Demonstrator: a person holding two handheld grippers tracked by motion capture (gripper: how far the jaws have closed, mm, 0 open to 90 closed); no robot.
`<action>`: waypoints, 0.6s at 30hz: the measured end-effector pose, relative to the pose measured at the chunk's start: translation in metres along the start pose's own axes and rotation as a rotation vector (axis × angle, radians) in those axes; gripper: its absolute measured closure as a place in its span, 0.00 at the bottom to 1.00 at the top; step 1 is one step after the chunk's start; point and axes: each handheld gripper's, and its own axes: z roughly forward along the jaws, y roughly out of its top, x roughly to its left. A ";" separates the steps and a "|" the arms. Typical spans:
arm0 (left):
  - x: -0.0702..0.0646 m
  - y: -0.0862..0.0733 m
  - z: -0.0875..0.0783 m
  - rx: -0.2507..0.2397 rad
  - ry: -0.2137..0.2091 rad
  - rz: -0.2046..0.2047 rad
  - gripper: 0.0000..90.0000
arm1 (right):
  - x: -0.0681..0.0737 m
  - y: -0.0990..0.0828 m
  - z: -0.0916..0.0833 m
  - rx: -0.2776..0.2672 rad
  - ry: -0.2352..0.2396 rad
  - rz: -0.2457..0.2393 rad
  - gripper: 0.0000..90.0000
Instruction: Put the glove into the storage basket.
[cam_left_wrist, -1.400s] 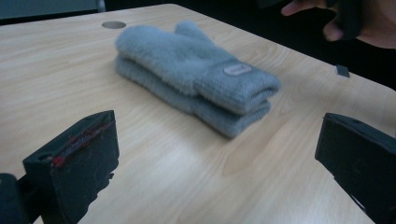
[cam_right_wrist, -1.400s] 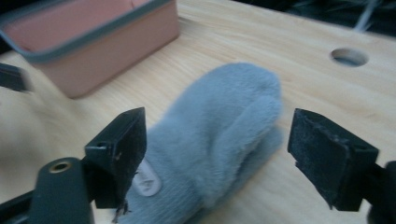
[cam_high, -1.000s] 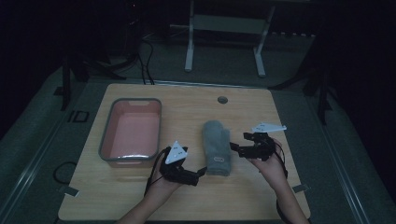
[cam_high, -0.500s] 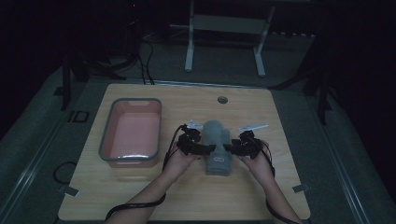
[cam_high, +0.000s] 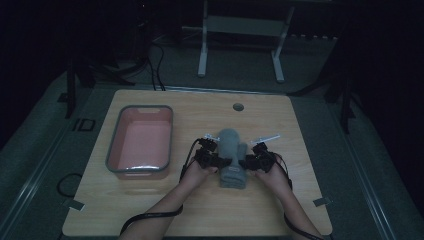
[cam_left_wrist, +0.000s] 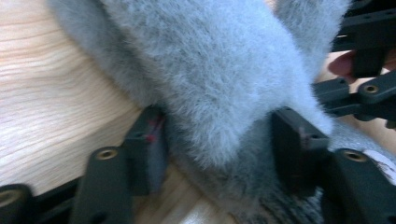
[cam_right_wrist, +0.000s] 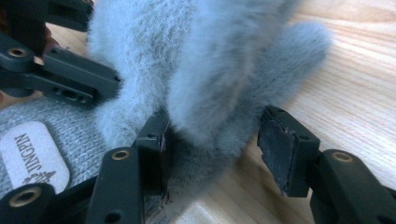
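Note:
A grey fuzzy mitten (cam_high: 233, 155) lies on the wooden table (cam_high: 300, 125), knit cuff toward me. My left gripper (cam_high: 223, 161) is at its left side. In the left gripper view the left gripper (cam_left_wrist: 224, 149) has just been closing, and its pads press into the mitten's fur (cam_left_wrist: 219, 84). My right gripper (cam_high: 243, 162) is at the mitten's right side. In the right gripper view the right gripper (cam_right_wrist: 215, 149) has just opened slightly with the fur (cam_right_wrist: 210, 70) between the jaws. One pad touches the fur; the other stands a little off it. The cuff bears a label (cam_right_wrist: 30, 154).
A pink tray (cam_high: 114, 145) with a grey rim stands on the left half of the table. A small round hole (cam_high: 238, 107) is near the far edge. Beyond the table are metal stand legs (cam_high: 202, 55) and dark floor.
Both hands have come inward and down to the mitten's two sides, the left from the near left. The left jaws have narrowed around the fur.

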 end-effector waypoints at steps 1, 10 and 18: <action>0.002 0.000 0.001 0.005 -0.013 -0.001 0.50 | -0.001 0.000 0.000 0.001 0.008 0.000 0.54; 0.010 0.001 0.004 0.023 -0.101 -0.008 0.75 | 0.002 -0.001 0.002 -0.005 0.062 0.001 0.85; 0.002 0.005 -0.008 -0.006 -0.100 0.020 0.85 | 0.017 -0.002 -0.010 -0.066 0.004 -0.059 0.91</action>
